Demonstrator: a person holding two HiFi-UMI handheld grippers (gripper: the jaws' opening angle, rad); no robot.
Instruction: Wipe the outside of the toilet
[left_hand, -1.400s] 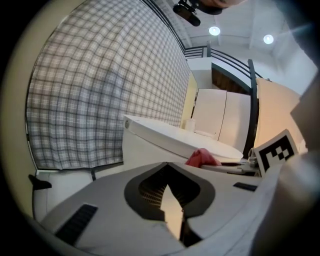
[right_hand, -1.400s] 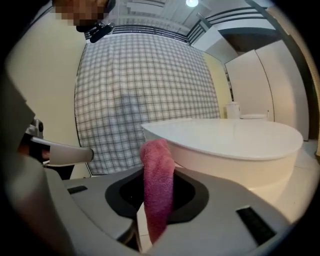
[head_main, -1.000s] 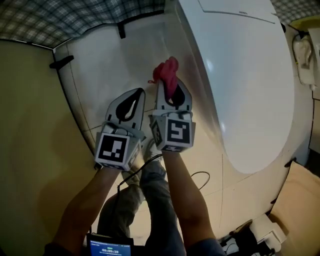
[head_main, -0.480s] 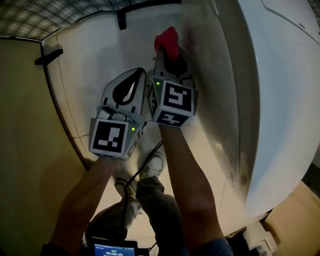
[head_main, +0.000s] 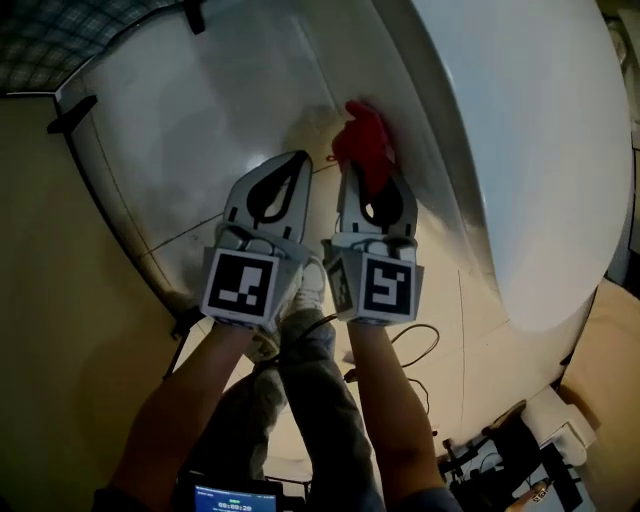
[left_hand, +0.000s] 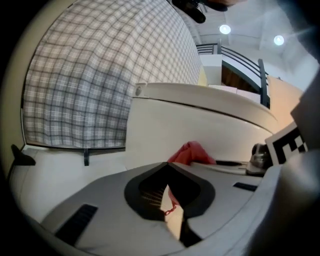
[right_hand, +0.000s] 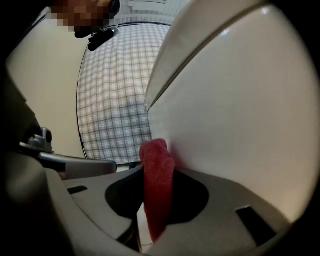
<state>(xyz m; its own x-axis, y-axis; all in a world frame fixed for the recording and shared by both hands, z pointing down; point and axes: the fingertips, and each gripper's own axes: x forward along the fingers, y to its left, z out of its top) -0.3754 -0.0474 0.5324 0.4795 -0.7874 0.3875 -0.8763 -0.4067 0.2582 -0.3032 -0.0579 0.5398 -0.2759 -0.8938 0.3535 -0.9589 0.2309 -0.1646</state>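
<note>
The white toilet (head_main: 520, 150) fills the right of the head view, its curved outer side sloping down to the floor. My right gripper (head_main: 368, 175) is shut on a red cloth (head_main: 364, 148), and the cloth presses against the lower side of the bowl (right_hand: 240, 115). In the right gripper view the red cloth (right_hand: 157, 185) stands up between the jaws, touching the white wall. My left gripper (head_main: 296, 165) is just left of it, shut with nothing in it, over the pale floor. The left gripper view shows the red cloth (left_hand: 192, 152) beside the toilet's base (left_hand: 200, 130).
A pale tiled floor (head_main: 200, 130) runs under the grippers. A checked patterned surface (left_hand: 100, 75) with black clips borders it at the back. A beige wall or panel (head_main: 70, 350) is on the left. Cables and cardboard (head_main: 600, 400) lie at the lower right.
Both grippers have shifted along the toilet's side, and the red cloth has slid with the right one across the bowl's lower wall. The head view has swung too.
</note>
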